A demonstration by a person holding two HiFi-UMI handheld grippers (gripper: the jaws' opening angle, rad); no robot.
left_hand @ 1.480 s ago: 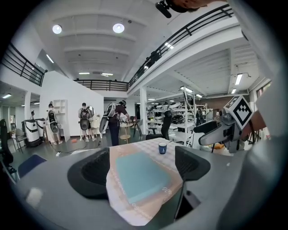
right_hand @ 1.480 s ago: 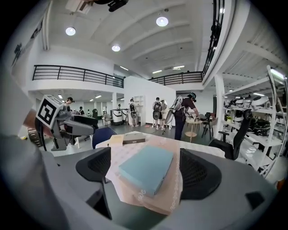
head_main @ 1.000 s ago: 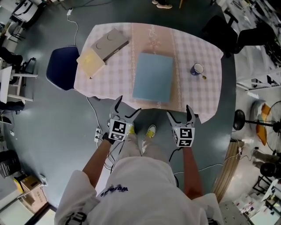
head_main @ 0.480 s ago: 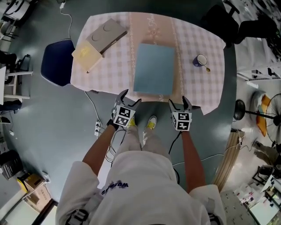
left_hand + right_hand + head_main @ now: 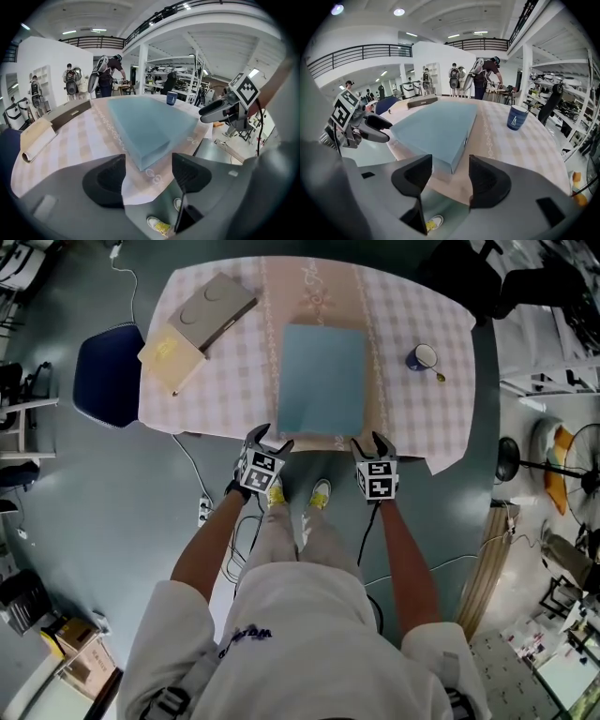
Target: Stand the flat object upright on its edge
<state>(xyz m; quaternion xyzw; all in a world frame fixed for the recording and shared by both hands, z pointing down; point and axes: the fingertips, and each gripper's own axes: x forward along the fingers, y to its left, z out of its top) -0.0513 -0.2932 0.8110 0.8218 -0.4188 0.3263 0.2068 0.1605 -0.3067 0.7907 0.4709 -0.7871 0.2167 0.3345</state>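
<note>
The left tool and right tool, jaws half apart and just closing, grip nothing; the flat, smooth, pale-blue rectangular box lies on the checked-cloth counter just ahead

Box centred on table, mug right

A pale blue flat box lies on a pink-and-white checked cloth with a floral band over the table. The mug is dark blue, white inside. The left gripper and right gripper bear black-and-white square markers. The chair is navy.
</note>
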